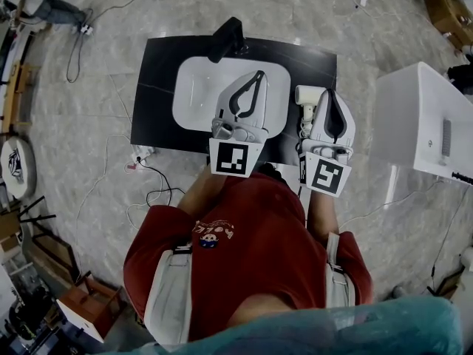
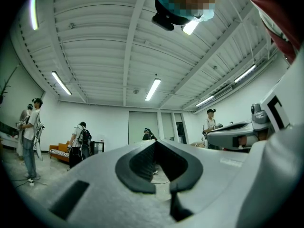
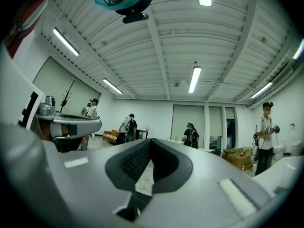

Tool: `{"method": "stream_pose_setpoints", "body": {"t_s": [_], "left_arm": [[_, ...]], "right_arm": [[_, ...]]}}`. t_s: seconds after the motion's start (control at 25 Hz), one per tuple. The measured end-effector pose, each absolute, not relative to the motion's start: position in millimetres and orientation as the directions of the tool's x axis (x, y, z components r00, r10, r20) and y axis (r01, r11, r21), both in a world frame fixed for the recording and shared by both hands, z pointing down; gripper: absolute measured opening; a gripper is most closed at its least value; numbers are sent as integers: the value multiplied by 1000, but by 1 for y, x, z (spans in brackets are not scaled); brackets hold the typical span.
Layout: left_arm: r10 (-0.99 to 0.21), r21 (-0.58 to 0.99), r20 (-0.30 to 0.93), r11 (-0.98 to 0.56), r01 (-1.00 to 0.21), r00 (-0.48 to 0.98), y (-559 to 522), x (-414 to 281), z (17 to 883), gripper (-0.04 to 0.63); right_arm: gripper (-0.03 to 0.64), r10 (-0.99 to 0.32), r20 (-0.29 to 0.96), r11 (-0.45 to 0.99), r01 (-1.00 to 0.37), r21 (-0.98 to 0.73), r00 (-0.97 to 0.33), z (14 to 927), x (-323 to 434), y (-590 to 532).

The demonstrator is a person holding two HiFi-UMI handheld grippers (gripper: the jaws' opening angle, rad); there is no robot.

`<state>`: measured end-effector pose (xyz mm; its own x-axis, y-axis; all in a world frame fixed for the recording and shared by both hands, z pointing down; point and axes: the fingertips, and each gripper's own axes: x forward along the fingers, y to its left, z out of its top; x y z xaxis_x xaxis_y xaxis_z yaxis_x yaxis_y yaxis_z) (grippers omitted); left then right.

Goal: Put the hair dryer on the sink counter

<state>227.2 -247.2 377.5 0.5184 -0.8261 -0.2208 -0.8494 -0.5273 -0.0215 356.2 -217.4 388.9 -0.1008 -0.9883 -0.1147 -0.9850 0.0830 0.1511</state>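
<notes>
The hair dryer lies just to the left of your right gripper, close beside its jaws and under them, on the black sink counter past the right rim of the white basin. Its blower head sits about level with the jaw tips, and its handle runs back toward you, so its long axis is roughly parallel to those jaws. That makes the right gripper much the nearer of the 2. The left gripper hovers over the basin, with the dryer off to the right of its jaws. Both pairs of jaws are fully closed, tips touching, with nothing between them. Each gripper view looks up across the room at the ceiling, so neither gripper is aimed at the dryer. Since it looks to be resting on the counter already, the task seems either done or not begun. If you mean to take it, you need to tip the right gripper down, swing it left and spread the jaws first. The black faucet stands beyond the left jaws at the far rim of the basin, and a white cabinet stands well to the right of the right jaws. Neither blocks the way.
</notes>
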Motion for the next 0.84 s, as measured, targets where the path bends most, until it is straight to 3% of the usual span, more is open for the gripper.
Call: {"method": "stream_pose_setpoints", "body": {"t_s": [0.84], "left_arm": [[-810, -6, -250, -547, -837, 531, -246, 228, 371, -5]], "right_arm": [[2, -988, -110, 87, -982, 170, -106, 386, 355, -220]]}}
